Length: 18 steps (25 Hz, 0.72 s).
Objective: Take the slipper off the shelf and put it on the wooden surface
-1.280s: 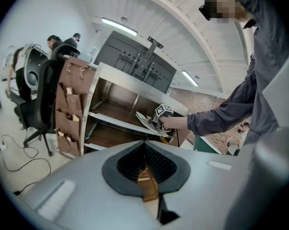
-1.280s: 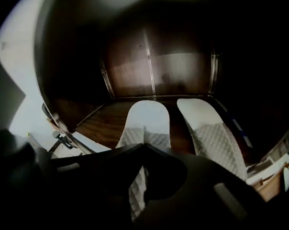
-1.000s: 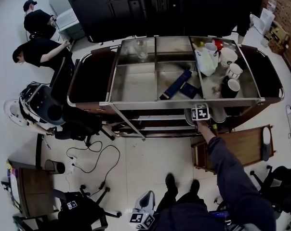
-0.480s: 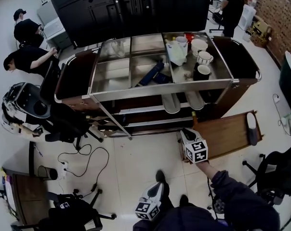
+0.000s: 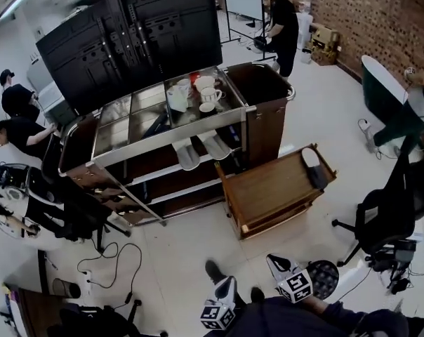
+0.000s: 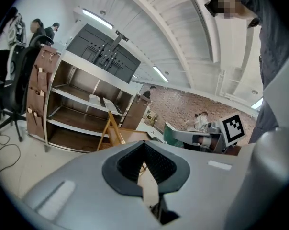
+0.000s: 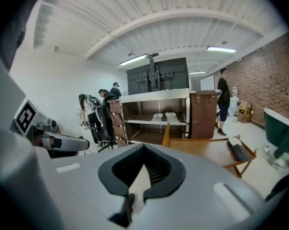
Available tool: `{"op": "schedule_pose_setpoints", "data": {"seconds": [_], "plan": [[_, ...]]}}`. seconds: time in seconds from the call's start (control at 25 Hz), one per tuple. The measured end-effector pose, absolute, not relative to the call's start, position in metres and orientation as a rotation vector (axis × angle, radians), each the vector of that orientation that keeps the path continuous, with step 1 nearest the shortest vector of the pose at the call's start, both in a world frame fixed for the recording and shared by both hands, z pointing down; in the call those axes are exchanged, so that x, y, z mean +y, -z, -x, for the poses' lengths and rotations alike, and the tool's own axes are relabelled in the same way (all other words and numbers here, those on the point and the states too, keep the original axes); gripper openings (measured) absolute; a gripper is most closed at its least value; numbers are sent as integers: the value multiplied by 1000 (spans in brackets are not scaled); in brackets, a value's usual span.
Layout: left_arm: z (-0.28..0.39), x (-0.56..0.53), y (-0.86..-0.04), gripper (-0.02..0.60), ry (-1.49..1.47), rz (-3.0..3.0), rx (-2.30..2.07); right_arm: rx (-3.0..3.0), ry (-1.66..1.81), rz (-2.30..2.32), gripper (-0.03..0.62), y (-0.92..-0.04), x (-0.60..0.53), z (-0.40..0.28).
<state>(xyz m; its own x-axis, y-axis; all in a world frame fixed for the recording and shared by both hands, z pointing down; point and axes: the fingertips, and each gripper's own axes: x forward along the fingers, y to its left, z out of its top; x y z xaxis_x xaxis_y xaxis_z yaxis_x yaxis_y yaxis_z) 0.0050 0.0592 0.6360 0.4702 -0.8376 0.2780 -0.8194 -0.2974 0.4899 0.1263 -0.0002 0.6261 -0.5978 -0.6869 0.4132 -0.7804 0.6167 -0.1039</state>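
a low wooden table (image 5: 268,188) stands on the pale floor (image 5: 177,251) ahead of the right tongs (image 7: 142,171), well apart from them. a dark slipper (image 5: 315,177) lies at its end, out to the right of those tongs. beyond the table, further ahead of the left tongs (image 6: 145,169), is a steel and brown cart (image 5: 265,111). two pale slippers (image 5: 188,156) rest side by side on its middle shelf (image 5: 156,172), and cups (image 5: 206,94) crowd its top. a big black panel (image 5: 135,34) rises behind the cart, and a brick wall (image 5: 366,12) closes the far right of the room. a person in black (image 5: 286,27) stands near that wall, and an office chair (image 5: 387,216) sits right of the right tongs.

both tongs are held low by the person's body, each pinched closed with nothing in it.

a second ago the right tongs were up at the cart's shelf beside the pale slippers, and half a second ago they hung over the table's near corner. they have since drawn right back, and the head view now looks from further off. the three slippers lie where they lay before.
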Motion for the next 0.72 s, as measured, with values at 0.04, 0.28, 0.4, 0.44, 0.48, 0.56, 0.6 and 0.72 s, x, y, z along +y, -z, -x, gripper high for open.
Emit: {"op": "schedule_pose_setpoints", "data": {"seconds": [0.04, 0.28, 0.4, 0.44, 0.48, 0.56, 0.6, 0.72], "plan": [[-14, 64, -633, 12, 32, -2161, -1365, -2508, -403, -1199, 2, -625, 15, -140], [-56, 75, -622, 12, -38, -2285, -1285, -2544, -405, -1190, 2, -628, 51, -168], [-86, 86, -622, 12, -87, -2336, -1185, -2531, -383, -1204, 2, -622, 50, -168], [-93, 90, -621, 12, -103, -2354, -1164, -2532, -364, -1190, 2, -620, 52, -166], [-97, 92, -619, 12, -116, -2371, -1156, -2535, -346, -1171, 2, -619, 55, -163], [-95, 93, -615, 12, -128, -2392, -1172, -2545, -327, -1138, 1, -616, 60, -159], [-93, 93, -615, 12, -127, -2391, -1185, -2549, -320, -1124, 0, -616, 62, -158], [-87, 95, -614, 12, -111, -2356, -1222, -2556, -311, -1087, 0, -618, 66, -156]]}}
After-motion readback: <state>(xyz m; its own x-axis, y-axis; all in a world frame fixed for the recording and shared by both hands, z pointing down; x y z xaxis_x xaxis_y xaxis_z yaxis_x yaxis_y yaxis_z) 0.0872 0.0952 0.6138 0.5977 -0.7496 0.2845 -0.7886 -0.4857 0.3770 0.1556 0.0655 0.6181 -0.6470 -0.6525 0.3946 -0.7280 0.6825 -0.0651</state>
